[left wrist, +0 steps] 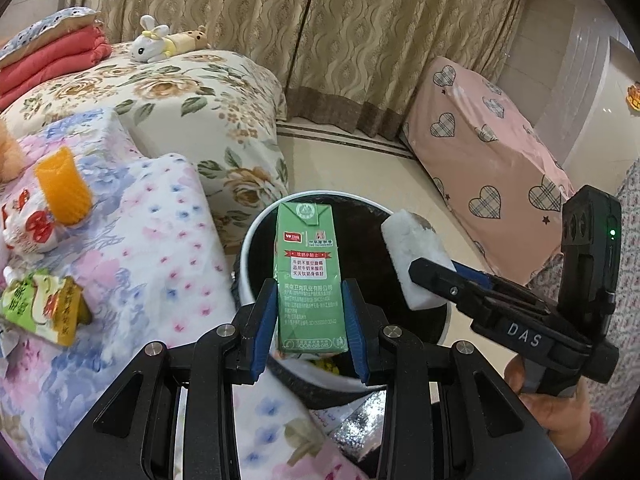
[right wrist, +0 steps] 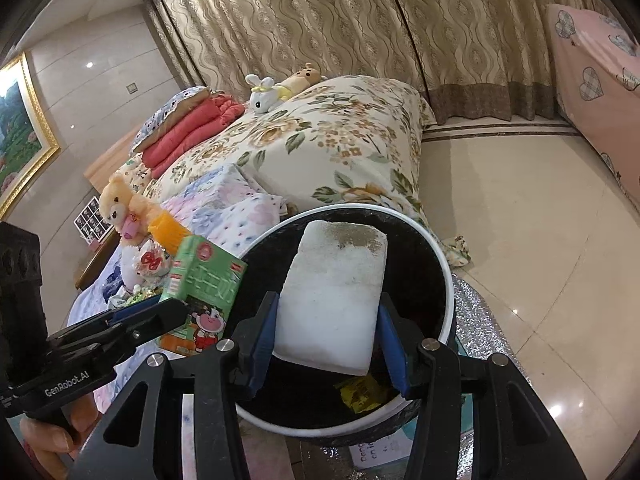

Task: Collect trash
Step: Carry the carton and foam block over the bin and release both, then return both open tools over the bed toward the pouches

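A green milk carton (left wrist: 307, 276), upright with its printed side facing the camera and its top fold intact, is clamped between the blue pads of the left claw (left wrist: 308, 312) above the near rim of a white-edged, dark-lined bin (left wrist: 256, 236). Just right of it, the right claw (right wrist: 328, 320) grips a white foam block (right wrist: 334, 296), speckled grey at its far end, over the bin's open mouth; both pads press its sides. Yellow wrappers (right wrist: 362, 394) lie in the bin below that claw. The two claws sit near each other but apart, with dark open space ahead of both. Left of the left claw, a floral-covered bed (left wrist: 168, 264) abuts the bin, carrying an orange roll (left wrist: 64, 186) and a snack packet (left wrist: 44, 308). Beyond the bin, bare tiled floor (left wrist: 352, 172) runs to the curtains (left wrist: 320, 32).
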Motion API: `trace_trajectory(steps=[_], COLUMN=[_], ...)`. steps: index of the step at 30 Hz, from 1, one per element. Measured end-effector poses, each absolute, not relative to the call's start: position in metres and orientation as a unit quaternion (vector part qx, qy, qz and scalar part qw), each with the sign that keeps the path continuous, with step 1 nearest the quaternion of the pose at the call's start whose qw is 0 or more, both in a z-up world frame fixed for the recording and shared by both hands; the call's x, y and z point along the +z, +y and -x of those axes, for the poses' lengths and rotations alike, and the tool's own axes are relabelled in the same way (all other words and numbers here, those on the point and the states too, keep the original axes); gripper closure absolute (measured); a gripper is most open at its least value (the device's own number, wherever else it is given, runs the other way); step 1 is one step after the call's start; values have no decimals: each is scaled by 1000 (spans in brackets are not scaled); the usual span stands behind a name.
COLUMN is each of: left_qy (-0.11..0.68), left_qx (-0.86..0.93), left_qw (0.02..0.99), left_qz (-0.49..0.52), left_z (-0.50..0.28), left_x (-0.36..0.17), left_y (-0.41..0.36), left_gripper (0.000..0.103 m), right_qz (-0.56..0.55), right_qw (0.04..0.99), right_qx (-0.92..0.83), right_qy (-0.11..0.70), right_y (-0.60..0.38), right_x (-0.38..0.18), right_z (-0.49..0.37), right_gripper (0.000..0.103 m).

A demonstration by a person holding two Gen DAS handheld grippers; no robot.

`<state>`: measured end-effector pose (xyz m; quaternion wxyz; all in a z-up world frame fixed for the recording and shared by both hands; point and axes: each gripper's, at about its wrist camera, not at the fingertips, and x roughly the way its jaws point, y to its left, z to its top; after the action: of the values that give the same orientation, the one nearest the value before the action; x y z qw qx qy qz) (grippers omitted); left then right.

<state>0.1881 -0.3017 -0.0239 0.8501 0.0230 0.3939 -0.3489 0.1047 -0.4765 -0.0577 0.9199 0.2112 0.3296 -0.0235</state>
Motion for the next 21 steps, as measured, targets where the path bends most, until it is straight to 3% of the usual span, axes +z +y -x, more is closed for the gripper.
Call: trace_trajectory(steps=[10,14,21], left_qy=[398,402,398], left_qx=[-357,-350,-333], left_qw=[845,846,855], left_qz=[-28,-15,11], left_z=[-190,-191,-186], left_x=[-28,-28,-31], left_y=[-312,-304,-275], left_gripper=[72,55,51], right_qz=[-215,-231,-238], right_qw=[914,907,907], right_qx=[-22,-21,-27], right_qy=[343,352,347], right_y=[-485,-490,-490], right_x=[-65,-71,-67], right_z=[-115,-119,-115], right_gripper=[50,47,45])
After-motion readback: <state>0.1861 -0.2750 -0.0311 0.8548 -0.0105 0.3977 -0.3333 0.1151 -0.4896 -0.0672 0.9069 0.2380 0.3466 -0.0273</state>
